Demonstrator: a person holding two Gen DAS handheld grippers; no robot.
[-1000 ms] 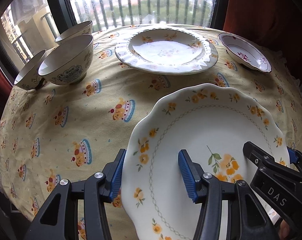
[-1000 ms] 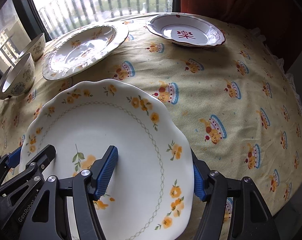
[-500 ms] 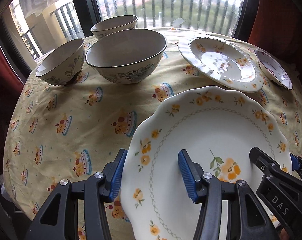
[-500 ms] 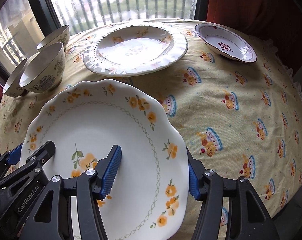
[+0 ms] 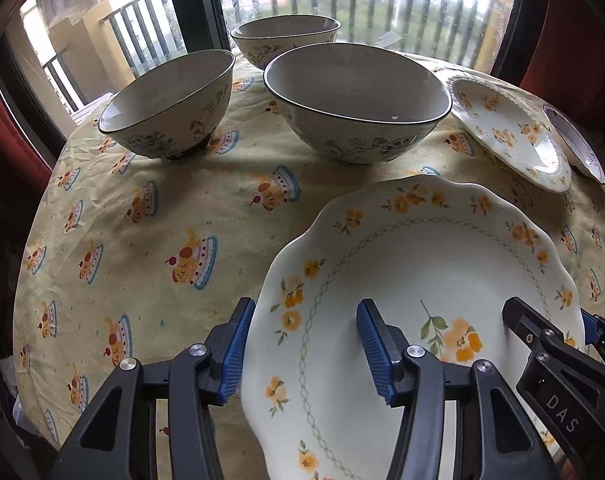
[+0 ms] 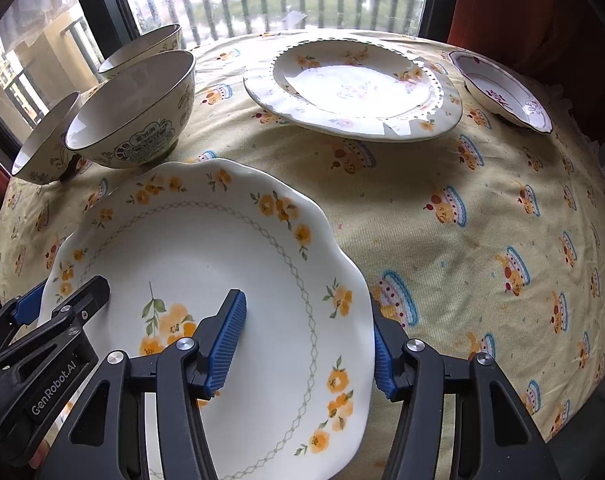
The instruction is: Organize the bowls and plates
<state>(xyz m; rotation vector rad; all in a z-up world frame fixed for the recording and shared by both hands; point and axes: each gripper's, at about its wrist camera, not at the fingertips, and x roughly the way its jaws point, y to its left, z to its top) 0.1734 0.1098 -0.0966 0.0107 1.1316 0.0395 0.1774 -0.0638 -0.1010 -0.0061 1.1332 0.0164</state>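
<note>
near the front edge of the table (image 6: 482, 216), a big scalloped plate (image 5: 422, 280) with orange flowers was gripped from both sides. the left gripper (image 5: 302, 344) had its jaws narrowed on the plate's left rim, one blue pad (image 5: 234, 352) under the edge and the other on the white face. the right gripper (image 6: 306, 340) clamped the opposite rim the same way, one pad on top and one below and outside. the plate looked lifted, tilted slightly, and sat between the two tools with its face upward.

beyond the plate's far rim stood the large bowl (image 5: 358, 112), very near it, with a smaller bowl (image 5: 170, 108) to the bowl's left and a third bowl (image 5: 286, 40) behind. right of the large bowl lay a beaded-edge plate (image 6: 354, 88), and farther right a small dish (image 6: 502, 92) with a red mark.

the likely stacking spot, the beaded-edge plate, lay ahead and to the right of the held plate, so the right gripper was the nearer one. both would probably have to swing together that way, keeping the far rim clear of the large bowl.
</note>
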